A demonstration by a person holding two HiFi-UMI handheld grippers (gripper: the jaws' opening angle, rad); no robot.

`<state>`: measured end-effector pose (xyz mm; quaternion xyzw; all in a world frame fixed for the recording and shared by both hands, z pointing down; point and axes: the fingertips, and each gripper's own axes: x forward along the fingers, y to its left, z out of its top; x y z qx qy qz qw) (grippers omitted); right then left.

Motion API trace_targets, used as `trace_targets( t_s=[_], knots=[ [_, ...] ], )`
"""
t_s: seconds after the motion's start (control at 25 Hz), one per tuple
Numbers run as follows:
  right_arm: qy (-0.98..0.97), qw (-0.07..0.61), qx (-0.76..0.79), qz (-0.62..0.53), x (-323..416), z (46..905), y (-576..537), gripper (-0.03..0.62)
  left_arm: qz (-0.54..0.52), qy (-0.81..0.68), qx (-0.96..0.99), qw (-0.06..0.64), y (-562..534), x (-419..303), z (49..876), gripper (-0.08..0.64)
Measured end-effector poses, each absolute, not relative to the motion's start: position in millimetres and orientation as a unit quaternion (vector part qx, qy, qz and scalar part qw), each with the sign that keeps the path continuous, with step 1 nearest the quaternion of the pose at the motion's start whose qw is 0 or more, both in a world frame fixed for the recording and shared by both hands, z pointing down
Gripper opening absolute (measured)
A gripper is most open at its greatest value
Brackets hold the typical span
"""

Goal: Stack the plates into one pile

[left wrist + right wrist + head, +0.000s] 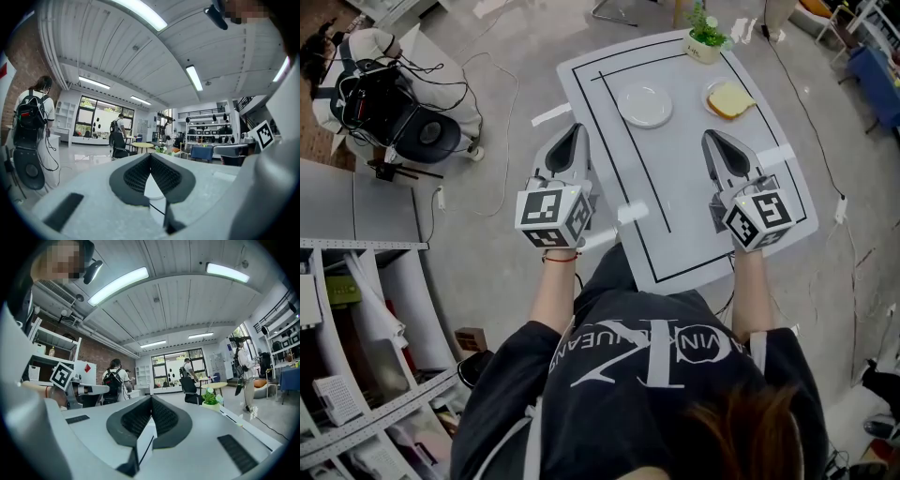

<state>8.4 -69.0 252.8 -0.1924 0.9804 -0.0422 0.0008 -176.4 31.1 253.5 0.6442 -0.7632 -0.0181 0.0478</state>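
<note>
In the head view a white empty plate (pixel 644 104) lies at the far middle of the white table (pixel 694 202). To its right sits a second plate (pixel 713 97) with a slice of toast (pixel 730 99) on it. My left gripper (pixel 575 131) hovers over the table's left edge, shut with nothing in it, short of the empty plate. My right gripper (pixel 713 139) is shut and empty too, just near of the toast plate. In the left gripper view the jaws (pixel 151 155) meet, and the right gripper view shows its jaws (pixel 151 398) pressed together.
A small potted plant (pixel 706 37) stands at the table's far edge, also in the right gripper view (pixel 210 399). Black lines and white tape strips (pixel 632 211) mark the tabletop. Bags and cables (pixel 384 103) lie on the floor to the left; shelving (pixel 356 319) stands near left. People stand in the room.
</note>
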Motion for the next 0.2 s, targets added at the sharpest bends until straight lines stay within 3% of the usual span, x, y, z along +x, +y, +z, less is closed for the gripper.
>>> trace_targets(
  t_s=[0.2],
  knots=[
    [0.981, 0.004, -0.188, -0.045, 9.5, 257.1, -70.0, 0.002, -0.022, -0.767, 0.64, 0.05, 30.0, -175.6, 257.2, 0.009]
  ],
)
